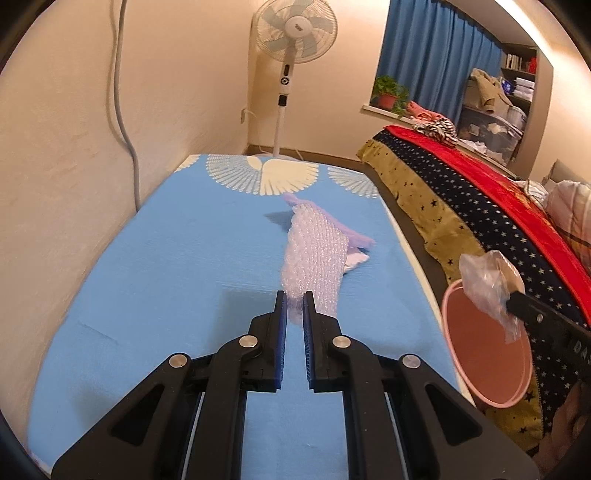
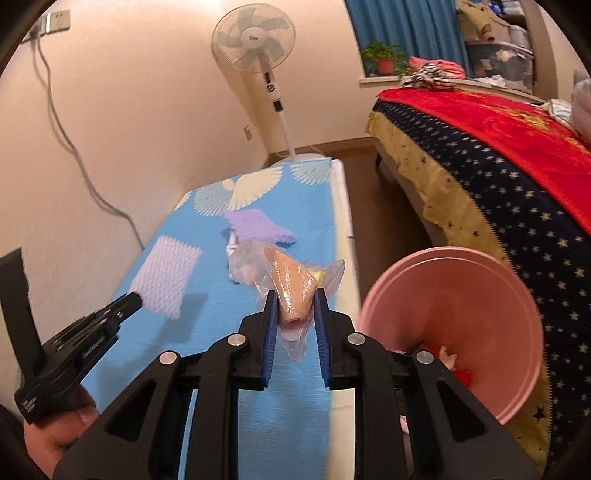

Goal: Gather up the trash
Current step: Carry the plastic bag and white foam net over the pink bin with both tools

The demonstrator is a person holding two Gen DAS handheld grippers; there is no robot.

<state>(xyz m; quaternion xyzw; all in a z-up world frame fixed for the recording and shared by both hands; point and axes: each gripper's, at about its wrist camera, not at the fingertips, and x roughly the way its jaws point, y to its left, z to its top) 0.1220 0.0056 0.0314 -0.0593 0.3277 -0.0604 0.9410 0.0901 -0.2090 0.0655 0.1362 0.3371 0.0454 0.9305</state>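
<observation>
Nearest in the right wrist view, the right gripper (image 2: 295,299) pinches a clear plastic wrapper (image 2: 291,284) with a tan cone-shaped piece inside, the loose end of the film hanging below the blue pads (image 2: 271,325). It hangs over the right edge of the table (image 2: 221,369), just beside the rim of the pink bucket (image 2: 454,288), which already has a few scraps at its bottom. From the left wrist view the same wrapper sits over the bucket's near rim rather than its middle — released here, the light film could catch the rim or drift down between the table and the bed (image 2: 498,184), so the drop probably wants a little more travel inward.

The left gripper (image 1: 294,301) is nearly pressed together on the near end of the white foam netting (image 1: 314,254). In the right wrist view that netting appears lifted off the blue cloth, its shadow falling apart from it, so the hold looks real but thin: only an edge is between the pads, and a quick swing toward the bucket could shake it loose.

Farther up the table, a purple foam piece (image 2: 258,225) lies flat with a scrap of white beside it, still to be gathered. The netting lies close to it in the left wrist view, and dragging could sweep it off the far edge. Beyond stands a pedestal fan (image 1: 295,33).
</observation>
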